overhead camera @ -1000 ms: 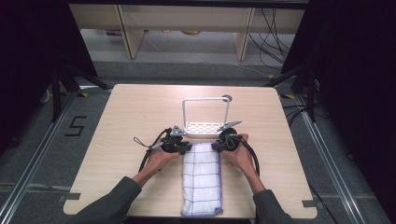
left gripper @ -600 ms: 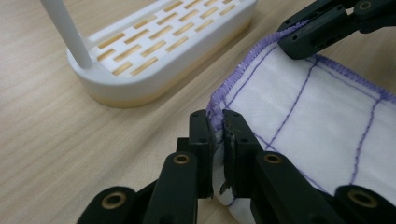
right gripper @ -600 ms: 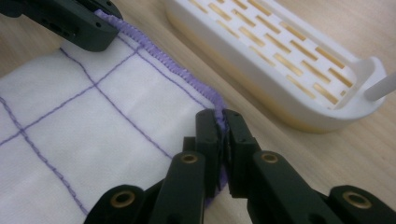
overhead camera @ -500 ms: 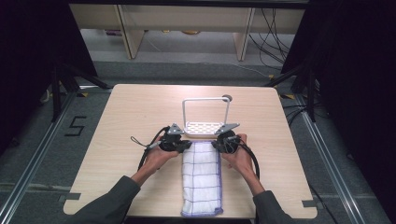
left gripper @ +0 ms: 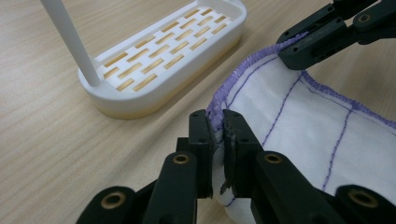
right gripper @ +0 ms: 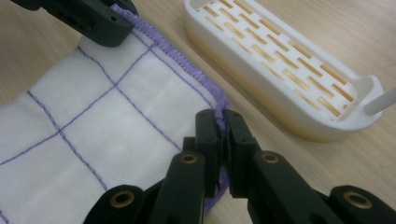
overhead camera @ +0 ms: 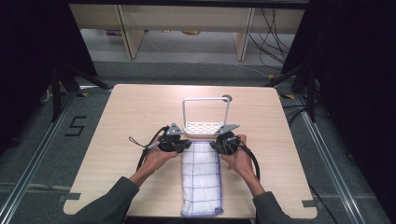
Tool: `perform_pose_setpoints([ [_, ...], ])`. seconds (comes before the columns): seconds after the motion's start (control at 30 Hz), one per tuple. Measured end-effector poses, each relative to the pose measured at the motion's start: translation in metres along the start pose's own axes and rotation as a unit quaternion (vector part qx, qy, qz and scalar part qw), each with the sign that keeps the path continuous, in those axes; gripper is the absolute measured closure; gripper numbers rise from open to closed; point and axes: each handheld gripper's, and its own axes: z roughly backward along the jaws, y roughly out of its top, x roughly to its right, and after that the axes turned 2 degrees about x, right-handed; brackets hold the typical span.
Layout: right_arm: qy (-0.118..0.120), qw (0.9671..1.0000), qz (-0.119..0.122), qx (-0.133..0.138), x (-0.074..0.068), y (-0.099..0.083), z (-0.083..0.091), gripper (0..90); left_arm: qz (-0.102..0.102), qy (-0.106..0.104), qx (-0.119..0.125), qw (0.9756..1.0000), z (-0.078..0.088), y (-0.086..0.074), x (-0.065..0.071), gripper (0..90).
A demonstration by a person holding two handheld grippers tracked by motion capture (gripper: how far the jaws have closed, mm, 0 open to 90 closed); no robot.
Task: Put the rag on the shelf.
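wooden table [overhead camera: 140, 107], tools [left gripper: 215, 133] clamping cloth [overhead camera: 201, 179]

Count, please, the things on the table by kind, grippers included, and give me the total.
Cloth, white with purple grid lines: 1
Rack, white, with a slotted base and a hoop-shaped bar: 1
Grippers, black, each shut on a far corner of the cloth: 2, the left gripper and the right gripper
Total: 4
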Motion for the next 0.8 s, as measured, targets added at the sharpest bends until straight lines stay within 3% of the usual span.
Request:
perform_pose_setpoints([
  [0.1, 0.006, 0.9999, -0.006, -0.007, -0.001, 0.001, 0.003, 86.2, -0.004, -0.006, 0.008, 0.9999, 0.006, 0.003, 0.003, 82.4],
  [0.13, 0.007, 0.9994, -0.032, -0.009, -0.003, 0.001, 0.009, 86.2, -0.004, -0.006, 0.008, 0.9999, 0.006, 0.003, 0.003, 82.5],
  [0.3, 0.012, 0.9996, -0.015, 0.019, -0.001, 0.001, 0.018, 86.3, -0.008, -0.017, 0.021, 0.9996, 0.015, 0.013, 0.009, 82.5],
  [0.43, 0.012, 0.9994, -0.019, 0.026, -0.005, 0.001, 0.028, 86.3, -0.028, -0.022, 0.022, 0.9991, 0.027, 0.018, 0.017, 82.4],
  [0.5, 0.016, 0.9992, -0.029, 0.024, -0.009, 0.002, 0.035, 86.3, -0.026, -0.028, 0.028, 0.9989, 0.033, 0.019, 0.020, 82.4],
  [0.53, 0.019, 0.9993, -0.022, 0.025, -0.009, 0.003, 0.038, 86.3, -0.016, -0.034, 0.034, 0.9987, 0.034, 0.019, 0.021, 82.3],
  [0.57, 0.020, 0.9990, -0.030, 0.026, -0.012, 0.004, 0.040, 86.3, -0.008, -0.039, 0.036, 0.9985, 0.036, 0.020, 0.021, 82.3],
  [0.63, 0.021, 0.9984, -0.031, 0.041, -0.015, 0.004, 0.043, 86.3, -0.006, -0.036, 0.040, 0.9985, 0.039, 0.021, 0.022, 82.3],
  [0.67, 0.026, 0.9986, -0.037, 0.027, -0.017, 0.006, 0.048, 86.3, -0.007, -0.039, 0.043, 0.9983, 0.040, 0.021, 0.022, 82.3],
  [0.7, 0.026, 0.9988, -0.021, 0.036, -0.016, 0.007, 0.049, 86.4, -0.006, -0.044, 0.042, 0.9981, 0.042, 0.022, 0.022, 82.3],
  [0.77, 0.023, 0.9983, -0.020, 0.049, -0.017, 0.010, 0.053, 86.4, -0.009, -0.043, 0.044, 0.9981, 0.044, 0.024, 0.024, 82.3],
  [0.8, 0.027, 0.9985, -0.025, 0.040, -0.017, 0.011, 0.056, 86.4, -0.005, -0.046, 0.049, 0.9978, 0.046, 0.025, 0.026, 82.2],
])
